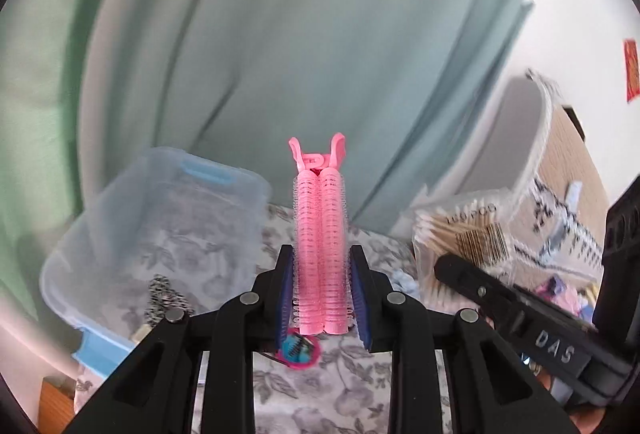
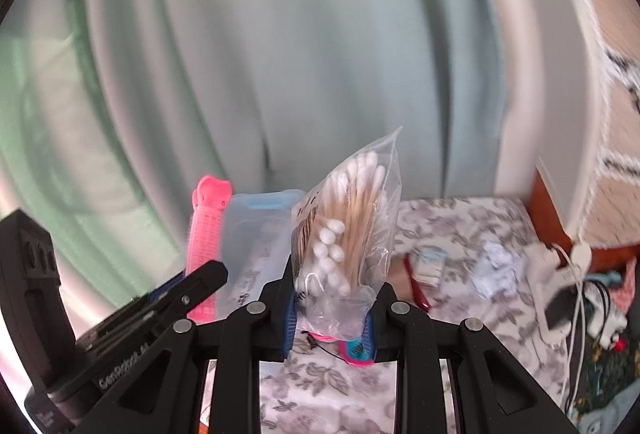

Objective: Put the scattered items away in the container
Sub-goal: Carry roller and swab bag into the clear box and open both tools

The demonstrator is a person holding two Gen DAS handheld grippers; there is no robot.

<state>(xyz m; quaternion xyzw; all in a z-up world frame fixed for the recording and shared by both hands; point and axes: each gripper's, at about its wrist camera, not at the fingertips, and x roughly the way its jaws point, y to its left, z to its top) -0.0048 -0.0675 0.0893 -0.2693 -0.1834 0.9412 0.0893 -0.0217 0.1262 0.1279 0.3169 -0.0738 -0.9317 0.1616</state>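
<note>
Two items are in hand. The pink curler (image 1: 320,254) stands upright in the left gripper (image 1: 321,298), pinched between its blue pads, long axis running forward along the fingers. The swab bag (image 2: 346,234) is pinched likewise in the right gripper (image 2: 331,318), upright and tilted slightly right. The clear bin (image 1: 160,234) sits on the floral cloth (image 1: 320,386), ahead and to the left of the left gripper, so the curler is the nearer load. A checked item (image 1: 166,298) already lies in the bin. A small pink and teal object (image 1: 298,352) remains on the cloth beneath the grippers; its identity cannot be confirmed.
</note>
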